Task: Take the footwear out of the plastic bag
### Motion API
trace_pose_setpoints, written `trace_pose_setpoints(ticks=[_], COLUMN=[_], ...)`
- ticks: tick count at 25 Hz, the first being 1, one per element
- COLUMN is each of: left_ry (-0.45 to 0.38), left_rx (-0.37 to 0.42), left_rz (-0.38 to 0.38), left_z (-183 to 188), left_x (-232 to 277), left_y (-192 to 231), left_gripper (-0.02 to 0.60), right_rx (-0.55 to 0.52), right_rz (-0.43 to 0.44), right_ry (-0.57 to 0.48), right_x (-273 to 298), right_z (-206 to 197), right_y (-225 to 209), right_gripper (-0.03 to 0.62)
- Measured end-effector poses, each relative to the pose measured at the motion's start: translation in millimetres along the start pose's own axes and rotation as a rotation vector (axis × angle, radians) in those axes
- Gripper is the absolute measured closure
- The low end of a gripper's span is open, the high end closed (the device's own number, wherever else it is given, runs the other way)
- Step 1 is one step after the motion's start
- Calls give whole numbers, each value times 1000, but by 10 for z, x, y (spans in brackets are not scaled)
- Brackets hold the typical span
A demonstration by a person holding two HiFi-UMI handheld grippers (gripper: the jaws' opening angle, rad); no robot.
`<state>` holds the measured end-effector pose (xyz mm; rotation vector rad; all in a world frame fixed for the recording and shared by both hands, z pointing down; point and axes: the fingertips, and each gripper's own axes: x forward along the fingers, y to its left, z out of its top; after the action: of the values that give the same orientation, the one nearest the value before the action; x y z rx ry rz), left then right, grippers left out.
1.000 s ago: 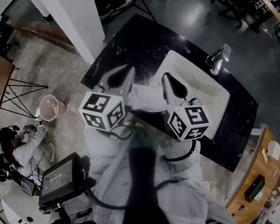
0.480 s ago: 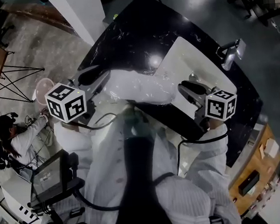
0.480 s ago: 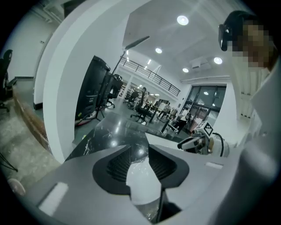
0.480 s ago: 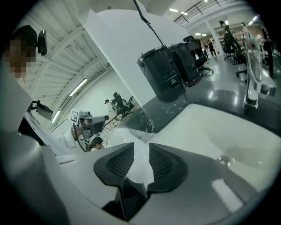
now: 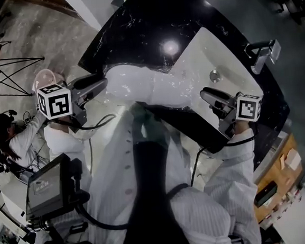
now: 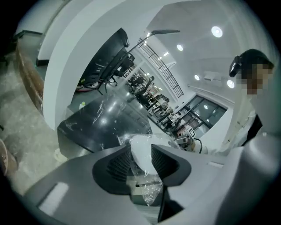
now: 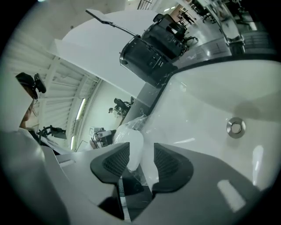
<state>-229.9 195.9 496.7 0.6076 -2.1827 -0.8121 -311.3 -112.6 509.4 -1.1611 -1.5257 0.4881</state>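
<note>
Two claws share one load. The left claw [image 6: 141, 153] and the right claw [image 7: 141, 153] are each clenched on the plastic bag [image 5: 177, 94]. Both gripper views show film and a white bulge pinched between the jaws.

The bag hangs stretched between them at the near-left edge of the sink [image 5: 230, 53]. One end is over the basin corner. The other reaches past the sink over the black worktop [image 5: 149, 18].

Footwear [image 5: 130, 84]: white, inside the bag, not yet out. Cannot tell whether it is one piece or a pair, nor where the bag's mouth lies.

Step, by my reading: early. The bag is lifted and spread, with no opening made.

Risks from here:
- Both claws seem to pinch the footwear through the film, not the film alone. If so, pulling apart only tightens the bag round it and nothing comes free.
- Thin film under tension may tear at a jaw edge. The footwear would then drop, on the right side into the basin near the drain [image 5: 215, 76].
- Releasing one claw to regrip leaves the whole weight on the other, and slick plastic could slide out.
- The faucet [image 5: 263, 56] stands at the far side of the sink, well apart from the right claw. A snag looks unlikely unless the bag swings across.
</note>
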Motion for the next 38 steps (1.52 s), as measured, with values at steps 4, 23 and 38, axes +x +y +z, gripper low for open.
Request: trace_pose_setpoints(ticks=[4,23,38], left_ry=[54,188,148], left_rx=[-36,-97,-97], left_rz=[-48,-161,-260], left_z=[-114,-288,-241], left_x=[34,4,127], left_y=[33,16,-192], left_gripper=[445,425,509], right_rx=[24,96,70], right_rz=[27,226,277], right_ry=[62,155,138], right_x=[123,408,365], right_z=[-102,-231,-146], right_y=[-106,154,283], right_gripper=[408,484,516])
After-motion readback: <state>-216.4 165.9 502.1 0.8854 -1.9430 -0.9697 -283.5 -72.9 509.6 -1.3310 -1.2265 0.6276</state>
